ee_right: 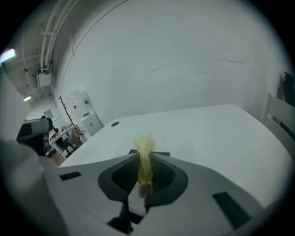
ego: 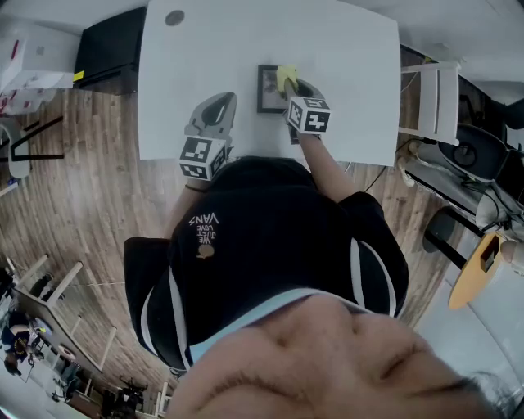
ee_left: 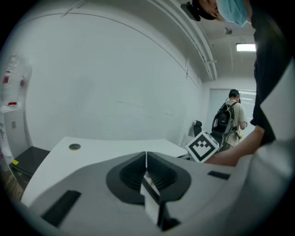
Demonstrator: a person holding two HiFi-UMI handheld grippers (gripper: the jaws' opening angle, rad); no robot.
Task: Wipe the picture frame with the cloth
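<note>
**Near edge of the worktop.** The left gripper (ego: 221, 102) sits over the white worktop (ego: 352, 98) towards its near-left corner. In its own view I see its fingers (ee_left: 138, 168) pressed together along a single seam with nothing between them. I cannot tell whether it touches the surface. The right gripper (ego: 291, 84) reaches in from the near edge, just right of the left one. Its marker cube faces up.

**Middle of the worktop.** The right gripper's fingers (ee_right: 159, 173) are clenched on the yellow cloth (ego: 286, 78). In the right gripper view, I see the cloth standing as a thin bunched tuft out of the closed gap. The picture frame (ego: 268, 88), dark-bordered, lies flat about midway between the near and far edges. The cloth rests over the frame's right side, towards its far-right corner, and the left gripper is well apart from the frame.

**Far edge.** A round grey grommet (ego: 174, 17) is set near the far-left corner. A white chair (ego: 434, 98) stands off the right edge.
</note>
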